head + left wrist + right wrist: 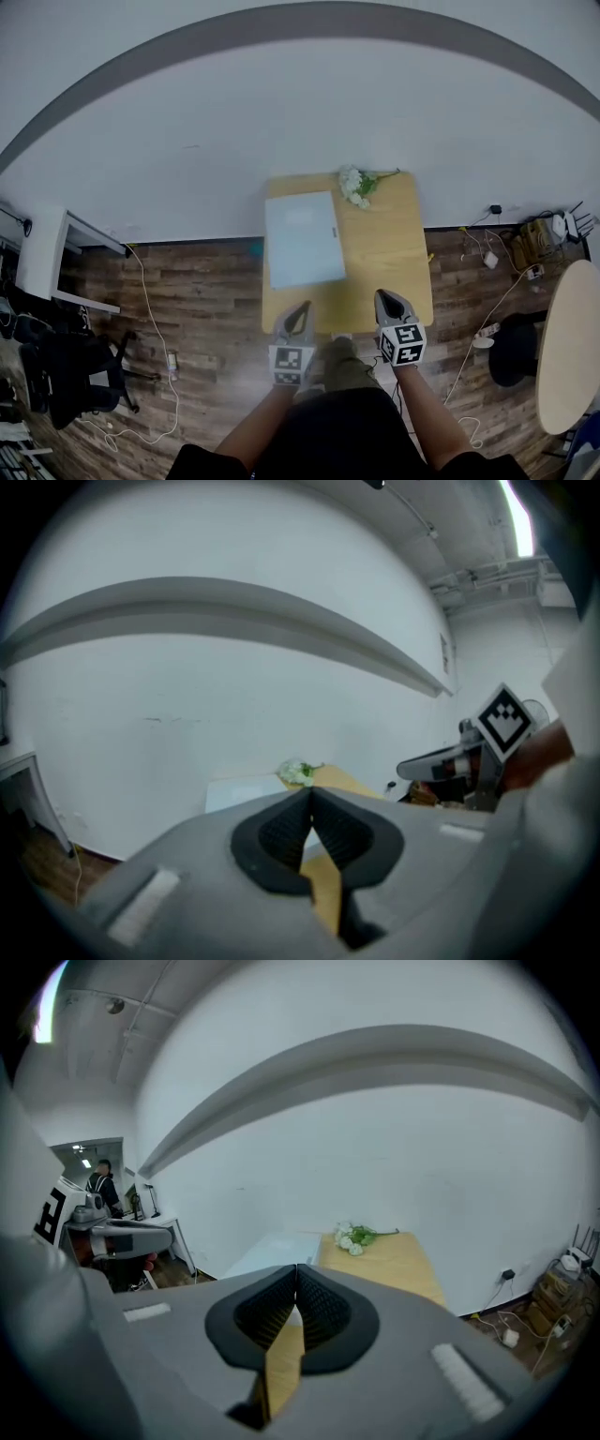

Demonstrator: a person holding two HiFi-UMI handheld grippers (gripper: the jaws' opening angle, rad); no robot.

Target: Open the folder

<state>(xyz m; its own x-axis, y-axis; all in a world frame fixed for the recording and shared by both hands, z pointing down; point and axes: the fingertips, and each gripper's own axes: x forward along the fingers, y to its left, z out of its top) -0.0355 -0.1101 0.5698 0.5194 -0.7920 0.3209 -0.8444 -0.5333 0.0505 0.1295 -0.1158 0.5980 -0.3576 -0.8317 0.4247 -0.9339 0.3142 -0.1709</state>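
1. While folder (302, 239) lies flat and shut on the left half of table (398, 253), both grippers hang over near edge, short of it, prob. staged for approach.
2. Left gripper (303, 309): jaws together, nothing between. Right gripper (384, 298): same, empty.
3. Folder contents: can't tell, cover hides them.
4. Flowers (356, 184) lie at far edge, just beside folder's far right corner; judged a possible snag if cover swings right.

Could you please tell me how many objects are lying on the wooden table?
2: a pale folder lies on the table's left half; a bunch of white flowers lies at its far edge. The near edge is partly hidden.
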